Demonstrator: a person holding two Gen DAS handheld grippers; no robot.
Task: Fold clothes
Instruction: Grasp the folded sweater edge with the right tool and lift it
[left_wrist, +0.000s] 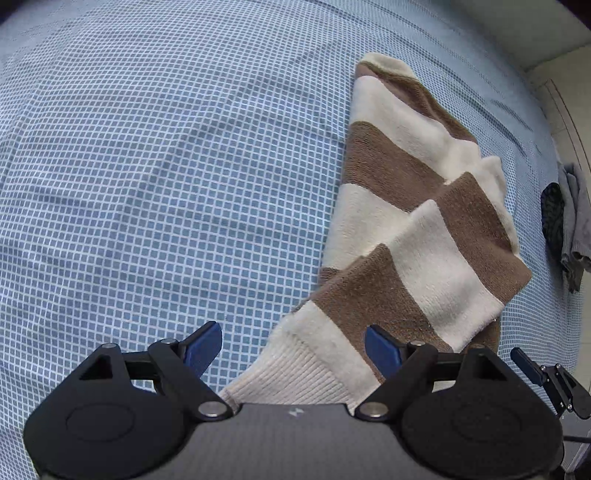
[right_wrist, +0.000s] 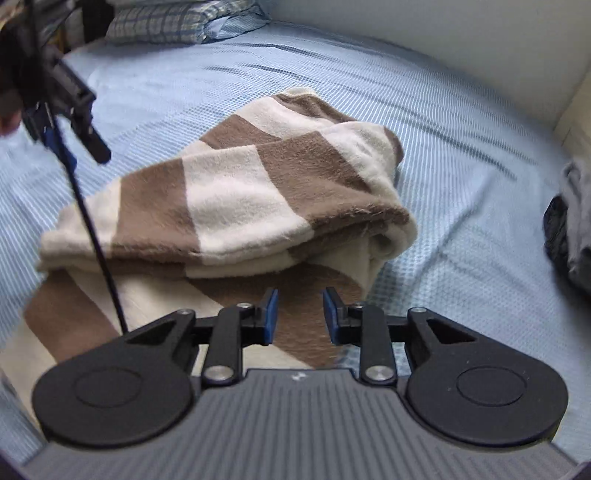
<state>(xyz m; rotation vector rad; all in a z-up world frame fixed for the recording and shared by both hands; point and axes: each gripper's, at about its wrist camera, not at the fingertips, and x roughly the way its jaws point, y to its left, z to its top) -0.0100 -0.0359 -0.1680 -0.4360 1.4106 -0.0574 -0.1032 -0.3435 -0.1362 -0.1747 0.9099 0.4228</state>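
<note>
A brown and cream striped sweater (left_wrist: 413, 221) lies partly folded on the blue checked bedsheet (left_wrist: 147, 166). Its ribbed cream hem (left_wrist: 303, 373) lies between the jaws of my left gripper (left_wrist: 293, 349), which is wide open just above it. In the right wrist view the sweater (right_wrist: 240, 192) is a thick folded bundle. My right gripper (right_wrist: 300, 314) is open over its near brown edge, holding nothing. The left gripper (right_wrist: 66, 107) shows at the upper left of that view, and the right gripper's finger (left_wrist: 528, 363) shows at the lower right of the left wrist view.
A dark and grey pile of clothes (left_wrist: 565, 225) lies at the right edge of the bed, also in the right wrist view (right_wrist: 572, 236). A plaid pillow (right_wrist: 177, 22) sits at the head. A wall (right_wrist: 443, 37) borders the far side. A black cable (right_wrist: 92, 236) hangs across the sweater.
</note>
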